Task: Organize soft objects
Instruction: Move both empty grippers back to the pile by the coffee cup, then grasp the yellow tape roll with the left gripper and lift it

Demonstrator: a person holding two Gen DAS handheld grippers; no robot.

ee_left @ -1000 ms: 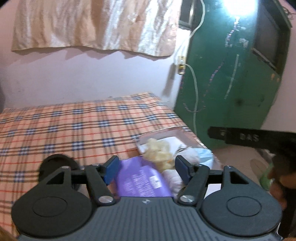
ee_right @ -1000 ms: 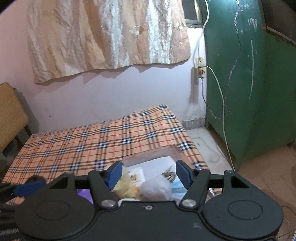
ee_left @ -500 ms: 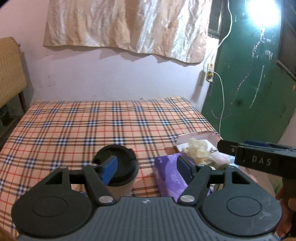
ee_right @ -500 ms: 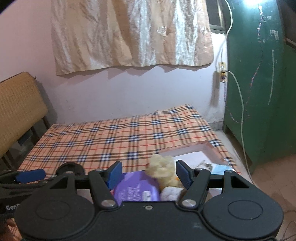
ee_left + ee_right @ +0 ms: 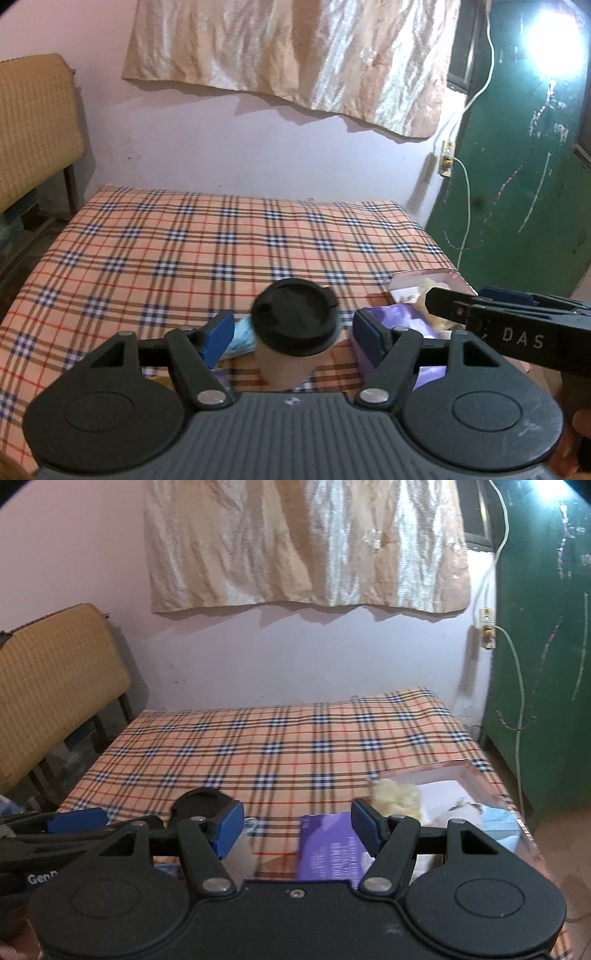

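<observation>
While left tongs [image 5: 291,334] gape (empty), cup [image 5: 293,332] between.

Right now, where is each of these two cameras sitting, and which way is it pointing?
Left wrist view: rides on the left hand-held gripper, looking along its open fingers over the plaid bed at a lidded cup; the right hand-held gripper pokes in from the right.
Right wrist view: rides on the right hand-held gripper, facing the same wall, with the purple packet and pink box ahead; the left hand-held gripper shows at left.
Shared: bed, cup, packet, box, wall cloth.
</observation>
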